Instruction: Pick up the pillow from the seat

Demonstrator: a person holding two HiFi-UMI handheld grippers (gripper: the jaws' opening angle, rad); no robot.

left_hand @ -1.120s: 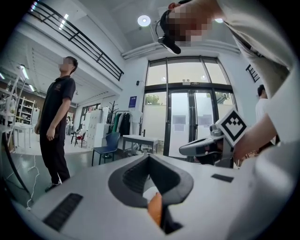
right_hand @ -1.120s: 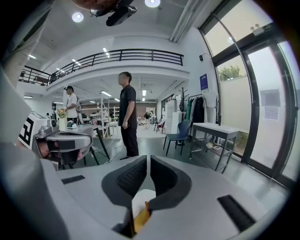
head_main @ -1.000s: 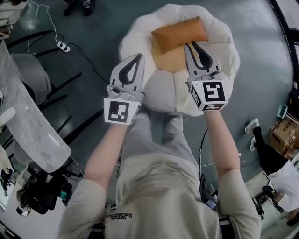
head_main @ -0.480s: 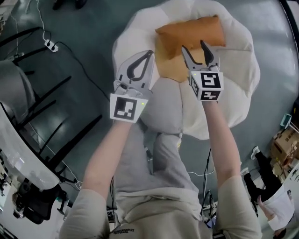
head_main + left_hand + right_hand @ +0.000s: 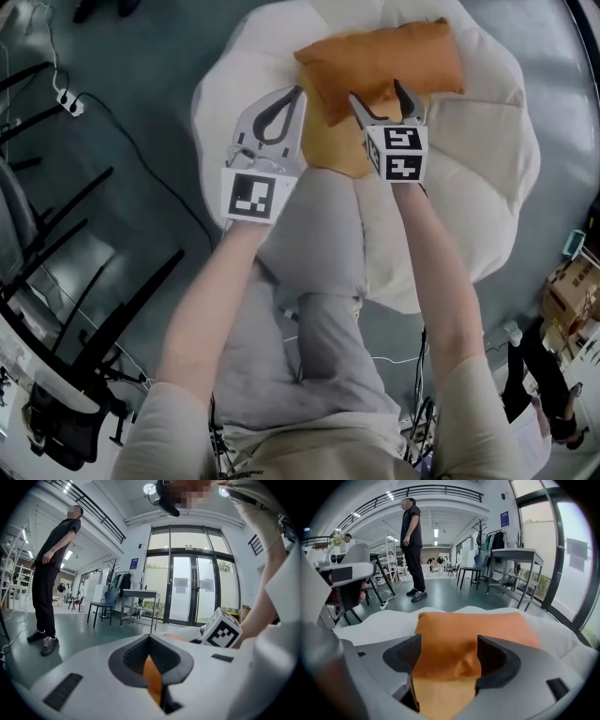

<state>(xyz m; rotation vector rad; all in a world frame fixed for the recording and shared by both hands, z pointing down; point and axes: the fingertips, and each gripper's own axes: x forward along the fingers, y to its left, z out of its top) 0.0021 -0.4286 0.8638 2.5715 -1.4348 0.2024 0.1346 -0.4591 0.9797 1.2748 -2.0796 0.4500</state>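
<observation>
An orange pillow (image 5: pixel 384 56) lies on a white beanbag seat (image 5: pixel 487 169), with a paler orange piece (image 5: pixel 339 141) under its near edge. My right gripper (image 5: pixel 378 94) is over that near edge. Its jaws are opening, and the pillow (image 5: pixel 468 630) fills the gap between them without being pinched. The left gripper (image 5: pixel 292 97) is shut, its tips at the pillow's left corner. In the left gripper view only a thin orange strip shows in the slit of the left gripper (image 5: pixel 152 667).
Black chair legs (image 5: pixel 84 281) and a power strip with cable (image 5: pixel 66 98) are on the floor to the left. A cardboard box (image 5: pixel 572 281) sits at the right edge. A person (image 5: pixel 412 541) stands beyond the seat, near tables and glass doors.
Both grippers have moved forward to the pillow. The right jaws went from nearly shut to wide apart around its near edge. The left stayed shut.
</observation>
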